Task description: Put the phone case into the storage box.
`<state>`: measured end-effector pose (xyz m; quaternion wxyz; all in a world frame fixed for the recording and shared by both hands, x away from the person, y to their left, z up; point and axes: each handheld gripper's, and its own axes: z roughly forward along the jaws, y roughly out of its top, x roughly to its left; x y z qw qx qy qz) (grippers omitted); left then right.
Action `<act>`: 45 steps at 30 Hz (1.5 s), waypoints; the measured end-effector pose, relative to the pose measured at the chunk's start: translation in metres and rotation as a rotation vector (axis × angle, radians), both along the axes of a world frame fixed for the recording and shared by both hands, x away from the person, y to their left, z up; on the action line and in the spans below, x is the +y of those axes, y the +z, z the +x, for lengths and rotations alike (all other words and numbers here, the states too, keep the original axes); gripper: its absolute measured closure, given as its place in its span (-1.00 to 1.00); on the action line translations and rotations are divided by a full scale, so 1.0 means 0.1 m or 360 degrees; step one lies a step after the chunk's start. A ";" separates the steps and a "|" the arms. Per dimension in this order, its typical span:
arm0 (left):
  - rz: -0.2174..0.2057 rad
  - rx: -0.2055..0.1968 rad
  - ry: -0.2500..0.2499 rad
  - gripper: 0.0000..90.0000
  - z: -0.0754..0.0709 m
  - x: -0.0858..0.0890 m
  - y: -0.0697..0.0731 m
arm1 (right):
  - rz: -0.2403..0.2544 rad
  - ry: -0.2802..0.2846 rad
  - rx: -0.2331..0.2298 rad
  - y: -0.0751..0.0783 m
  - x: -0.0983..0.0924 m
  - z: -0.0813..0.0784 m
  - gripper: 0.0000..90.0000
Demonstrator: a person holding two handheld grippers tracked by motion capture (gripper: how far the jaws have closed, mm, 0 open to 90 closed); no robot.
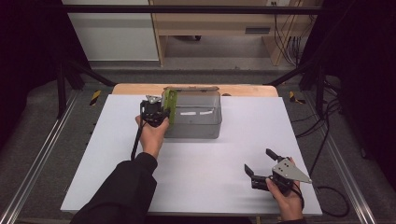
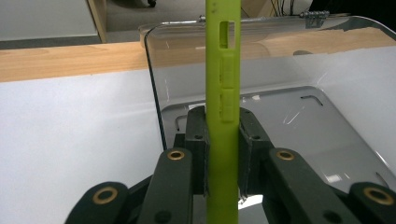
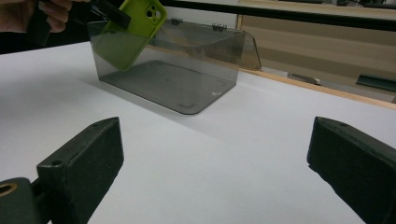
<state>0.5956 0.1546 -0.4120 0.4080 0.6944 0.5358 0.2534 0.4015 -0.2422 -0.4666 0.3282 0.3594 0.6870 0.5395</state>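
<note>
1. Lime-green phone case point(image 2: 223, 93) is pinched edge-on between the two black jaws of the left gripper point(image 2: 223, 154); in the left gripper view it rises upright between the pads, with its side button shapes and a slot facing the camera; in the right gripper view the same case point(image 3: 133, 30) shows its camera cut-out and hangs tilted over the near left corner of the box.
2. Under and behind the case stands a clear smoky plastic box point(image 1: 196, 116), open at the top, its hinged lid folded back at the far side; it sits toward the far edge of the white table point(image 1: 196, 177), and the case is at the box's left wall, partly above the rim.
3. The left hand point(image 1: 152, 133) holds its gripper point(image 1: 161, 112) just beside that left wall; a black sleeve point(image 1: 126, 191) runs down to the bottom edge.
4. The right gripper point(image 1: 261, 165) rests well apart from the box, near the table's front right corner, jaws spread wide with nothing between them; the right hand point(image 1: 287, 196) grips it from below.
</note>
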 end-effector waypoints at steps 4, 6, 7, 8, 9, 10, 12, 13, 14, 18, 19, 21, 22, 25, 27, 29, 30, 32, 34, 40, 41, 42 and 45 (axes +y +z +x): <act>-0.0003 0.0013 -0.0001 0.72 0.01 0.00 -0.01 | 0.0000 0.0004 0.0006 0.00 0.00 0.00 -0.92; -0.0004 0.0016 -0.0001 0.72 0.01 -0.01 -0.01 | 0.0005 0.0005 0.0013 0.00 0.00 0.01 -0.92; -0.0004 0.0019 -0.0002 0.72 0.01 0.00 -0.01 | 0.0005 0.0006 0.0013 0.00 0.00 0.00 -0.92; -0.0003 0.0022 -0.0002 0.72 0.01 0.00 -0.01 | 0.0005 0.0006 0.0012 0.00 0.00 0.00 -0.92; -0.0003 0.0025 -0.0001 0.72 0.01 0.00 -0.02 | 0.0005 0.0007 0.0012 0.00 0.00 0.00 -0.92; -0.0005 0.0029 -0.0001 0.72 0.01 0.00 -0.02 | 0.0006 0.0007 0.0013 0.00 0.00 0.00 -0.92; -0.0003 0.0035 0.0002 0.72 0.02 0.00 -0.02 | 0.0008 0.0005 0.0017 0.00 0.00 0.00 -0.92; -0.0005 0.0039 0.0004 0.72 0.02 0.00 -0.03 | 0.0010 0.0002 0.0020 0.00 0.00 0.01 -0.92; -0.0006 0.0041 0.0004 0.72 0.02 -0.01 -0.03 | 0.0015 -0.0001 0.0023 0.00 -0.01 0.01 -0.92; -0.0007 0.0051 -0.0002 0.72 0.03 -0.01 -0.04 | 0.0016 0.0001 0.0025 0.00 -0.01 0.01 -0.92; -0.0010 0.0053 -0.0001 0.72 0.03 -0.01 -0.04 | 0.0015 0.0003 0.0025 0.00 -0.01 0.01 -0.92; -0.0012 0.0057 -0.0003 0.72 0.03 -0.02 -0.05 | 0.0015 0.0003 0.0025 0.00 -0.01 0.01 -0.92; -0.0011 0.0057 -0.0003 0.72 0.03 -0.02 -0.04 | 0.0015 -0.0001 0.0026 0.00 -0.01 0.01 -0.92; -0.0011 0.0060 -0.0002 0.72 0.03 -0.02 -0.04 | 0.0021 -0.0006 0.0029 0.00 -0.01 0.01 -0.92; -0.0016 0.0065 0.0000 0.72 0.03 -0.02 -0.04 | 0.0018 -0.0003 0.0028 0.00 -0.01 0.01 -0.92; -0.0023 0.0074 0.0004 0.72 0.04 -0.01 -0.04 | 0.0017 -0.0002 0.0029 0.00 -0.01 0.01 -0.92; -0.0023 0.0075 0.0005 0.72 0.04 -0.01 -0.04 | 0.0018 -0.0002 0.0029 0.00 -0.01 0.01 -0.92; -0.0016 0.0076 0.0008 0.72 0.04 0.00 -0.04 | 0.0019 -0.0004 0.0030 0.00 -0.01 0.01 -0.92; -0.0013 0.0077 0.0009 0.72 0.04 0.00 -0.04 | 0.0018 -0.0004 0.0030 0.00 -0.01 0.01 -0.92; 0.0008 0.0084 0.0018 0.72 0.05 -0.01 -0.04 | 0.0023 -0.0001 0.0040 0.00 0.00 0.01 -0.92; 0.0018 0.0086 0.0018 0.72 0.05 -0.01 -0.03 | 0.0024 0.0000 0.0042 0.00 0.00 0.01 -0.92; 0.0023 0.0088 0.0018 0.72 0.05 -0.01 -0.03 | 0.0026 0.0000 0.0042 0.00 -0.01 0.01 -0.93; 0.0033 0.0090 0.0022 0.71 0.06 -0.02 -0.03 | 0.0026 -0.0005 0.0045 0.00 -0.01 0.01 -0.93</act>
